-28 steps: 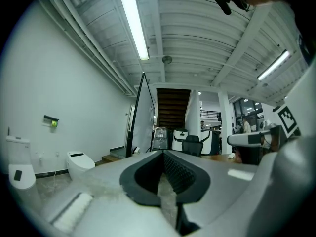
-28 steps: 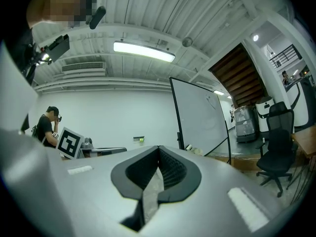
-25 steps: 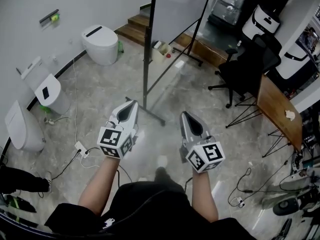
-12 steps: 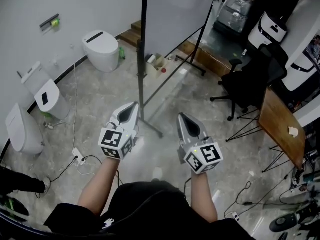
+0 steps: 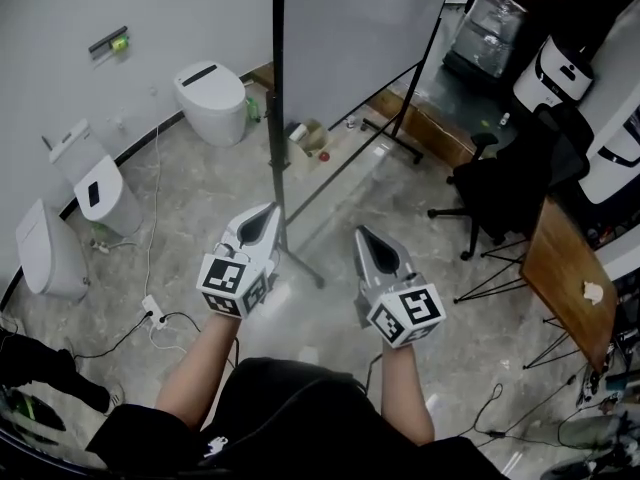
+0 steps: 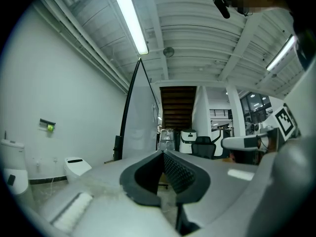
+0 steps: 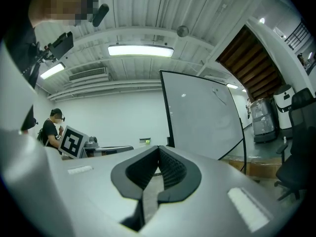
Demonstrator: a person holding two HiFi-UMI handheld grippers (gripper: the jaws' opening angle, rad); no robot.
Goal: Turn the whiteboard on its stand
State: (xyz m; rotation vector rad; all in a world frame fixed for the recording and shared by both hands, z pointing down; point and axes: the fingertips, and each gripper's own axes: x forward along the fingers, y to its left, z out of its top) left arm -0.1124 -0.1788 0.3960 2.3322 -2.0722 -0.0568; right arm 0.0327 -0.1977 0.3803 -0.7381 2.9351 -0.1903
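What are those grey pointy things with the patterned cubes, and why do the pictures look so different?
Those are two grippers, like big tongs. A person holds one in each hand: the left gripper and the right gripper. The patterned cubes are part of them. The picture from above comes from a camera on the person's head. The two round pictures come from cameras riding on each gripper, looking along its jaws. Both pairs of jaws are closed and hold nothing. Ahead stands a whiteboard on its stand. On the floor nearby are a white toilet, a black office chair and a wooden table.
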